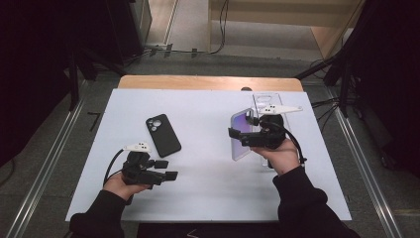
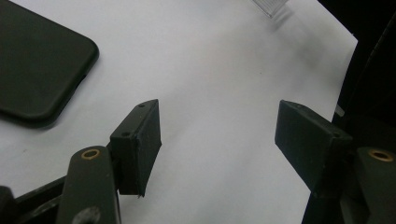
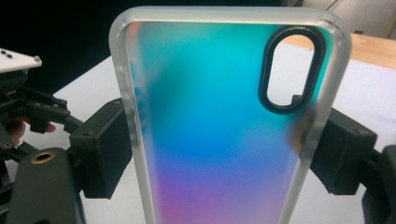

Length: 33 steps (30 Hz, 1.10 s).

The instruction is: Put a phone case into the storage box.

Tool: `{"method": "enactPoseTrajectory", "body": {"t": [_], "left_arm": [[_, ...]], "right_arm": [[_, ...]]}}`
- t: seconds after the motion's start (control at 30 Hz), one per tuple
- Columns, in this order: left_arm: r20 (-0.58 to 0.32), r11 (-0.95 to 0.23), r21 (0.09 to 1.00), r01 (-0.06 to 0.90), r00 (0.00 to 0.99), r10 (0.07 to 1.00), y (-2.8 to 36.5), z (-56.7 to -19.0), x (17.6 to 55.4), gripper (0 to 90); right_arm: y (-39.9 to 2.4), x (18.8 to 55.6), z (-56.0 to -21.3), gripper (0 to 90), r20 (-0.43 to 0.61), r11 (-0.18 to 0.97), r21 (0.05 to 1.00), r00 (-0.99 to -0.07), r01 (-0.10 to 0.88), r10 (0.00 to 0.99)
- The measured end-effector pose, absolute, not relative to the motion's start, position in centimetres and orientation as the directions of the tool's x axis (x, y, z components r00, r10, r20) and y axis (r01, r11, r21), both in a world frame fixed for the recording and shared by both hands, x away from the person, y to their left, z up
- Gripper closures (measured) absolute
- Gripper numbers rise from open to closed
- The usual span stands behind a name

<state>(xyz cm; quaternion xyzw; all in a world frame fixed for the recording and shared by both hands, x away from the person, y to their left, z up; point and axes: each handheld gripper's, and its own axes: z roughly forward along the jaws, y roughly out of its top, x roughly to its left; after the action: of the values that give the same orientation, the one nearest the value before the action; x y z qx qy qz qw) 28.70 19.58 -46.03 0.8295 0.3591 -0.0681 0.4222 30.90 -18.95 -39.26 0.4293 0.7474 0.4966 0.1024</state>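
Note:
An iridescent phone case (image 3: 210,84) with clear edges and an oval camera cut-out stands upright between the jaws of my right gripper (image 3: 225,147), which is shut on its two long sides. In the high view the case (image 1: 239,141) is held above the right half of the table by my right gripper (image 1: 241,130). A black phone (image 1: 162,135) lies camera side up at centre left. My left gripper (image 1: 167,169) rests near the front left, just in front of the phone. In the left gripper view its jaws (image 2: 217,126) stand open over bare white surface, with the black phone (image 2: 37,65) to their left.
A clear plastic stand (image 1: 266,101) sits behind the right gripper, near the far right of the white table cover (image 1: 208,188); its corner (image 2: 271,5) shows in the left gripper view. A wooden table edge (image 1: 208,82) runs along the back. Dark frames and cables flank the table.

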Motion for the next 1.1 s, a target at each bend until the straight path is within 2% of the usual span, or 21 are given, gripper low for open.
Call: {"method": "enactPoseTrajectory", "body": {"t": [0.67,1.1], "left_arm": [[-0.434,-0.355,0.642,0.680,0.704,0.563,20.4,-46.2,28.7,31.5],[-0.429,-0.356,0.638,0.683,0.699,0.572,20.4,-46.2,28.8,31.5]], "right_arm": [[-23.0,32.1,-37.2,15.8,0.251,0.056,0.855,-0.507,0.515,0.825],[-25.5,34.4,-37.8,15.8,0.239,0.004,0.853,-0.398,0.522,0.886]]}}
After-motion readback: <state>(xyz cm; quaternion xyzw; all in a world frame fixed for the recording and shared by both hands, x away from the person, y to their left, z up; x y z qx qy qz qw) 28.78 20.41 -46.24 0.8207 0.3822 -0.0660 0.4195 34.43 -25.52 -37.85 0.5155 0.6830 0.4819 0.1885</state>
